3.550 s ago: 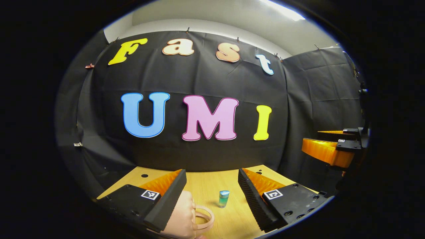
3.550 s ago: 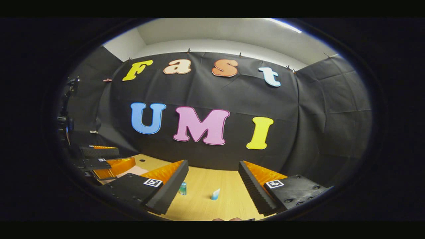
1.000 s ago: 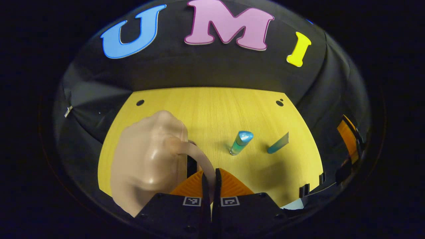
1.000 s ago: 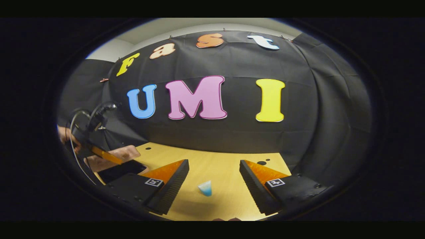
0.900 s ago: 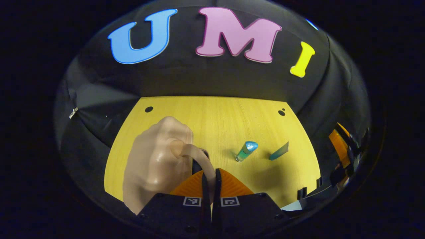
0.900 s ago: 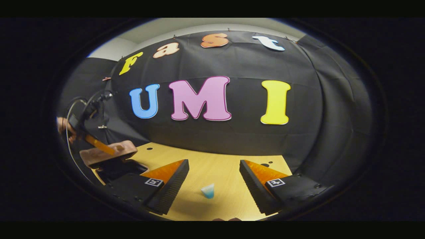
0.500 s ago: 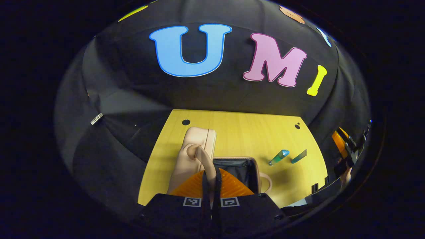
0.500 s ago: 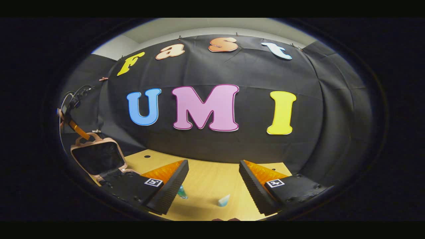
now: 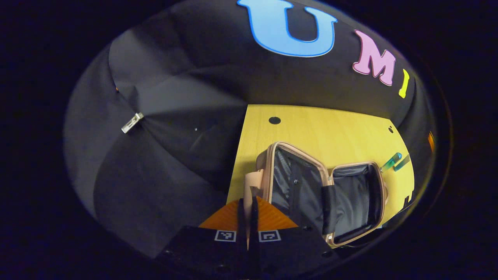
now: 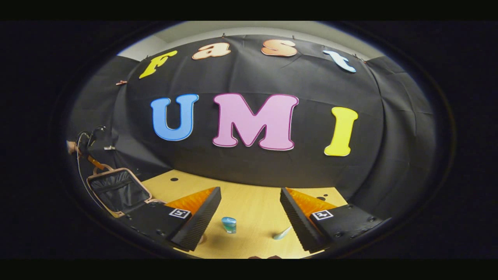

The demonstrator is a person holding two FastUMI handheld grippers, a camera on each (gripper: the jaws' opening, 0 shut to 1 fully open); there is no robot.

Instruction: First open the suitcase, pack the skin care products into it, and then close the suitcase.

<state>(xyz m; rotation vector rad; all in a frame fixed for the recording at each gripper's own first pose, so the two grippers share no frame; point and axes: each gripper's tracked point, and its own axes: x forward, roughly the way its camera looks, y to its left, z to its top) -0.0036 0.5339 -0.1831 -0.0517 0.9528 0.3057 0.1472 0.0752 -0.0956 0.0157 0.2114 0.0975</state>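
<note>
No legible words, numbers or brands on any object. Square black-and-white marker tags point(image 9: 225, 235) sit on the left tongs point(image 9: 247, 202) and the right tongs point(image 10: 250, 192) (patterns, not letters). Bottle point(image 10: 229, 224) and tube point(image 10: 281, 233) on the tabletop point(image 10: 253, 206): print too small to read.

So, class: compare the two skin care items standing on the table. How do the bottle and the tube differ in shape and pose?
The bottle is short and stout with a rounded cap; the tube is thin and tapers flat. The bottle stands upright, while the tube leans over at a slant. The bottle lies nearer the open suitcase, the tube farther from it. Both are blue-green and sit on the wooden table, outside the suitcase.
</note>
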